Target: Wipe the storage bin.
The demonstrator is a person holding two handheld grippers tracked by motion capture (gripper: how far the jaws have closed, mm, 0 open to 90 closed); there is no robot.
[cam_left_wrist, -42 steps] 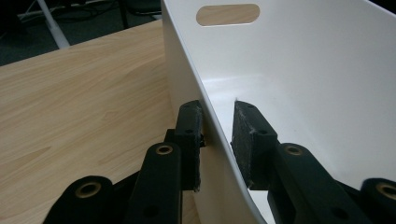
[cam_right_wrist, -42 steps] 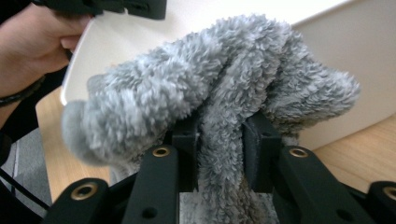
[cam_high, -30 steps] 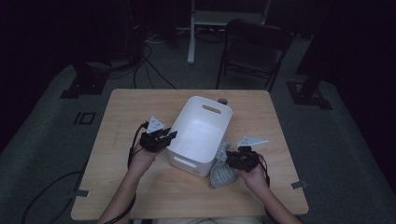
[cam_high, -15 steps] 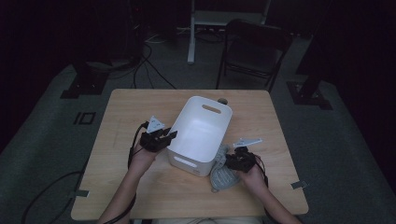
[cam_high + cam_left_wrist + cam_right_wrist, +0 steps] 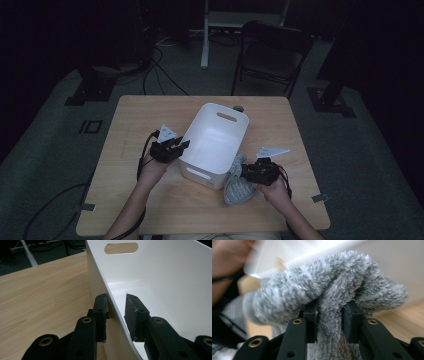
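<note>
A white plastic bin (image 5: 200,172) with slot handles stands in the middle of the wooden table (image 5: 125,125). My left gripper (image 5: 182,146) is clamped over the bin's left wall (image 5: 162,285), one pad (image 5: 101,306) outside and the other inside, shut on it. At the bin's near right corner, my right gripper (image 5: 245,172) is shut on a grey fluffy cloth (image 5: 236,189). In the right gripper view the cloth (image 5: 332,287) bunches up between the jaws and drapes over both pads, with the bin's white wall close behind it.
A small dark round object (image 5: 238,108) sits just behind the bin's far rim. A black folding chair (image 5: 272,55) stands beyond the table's far edge. Bare wood lies left of the bin and along the near edge.
The right gripper has shifted slightly beside the bin with the cloth still in it. The left gripper has stayed on the bin wall.
</note>
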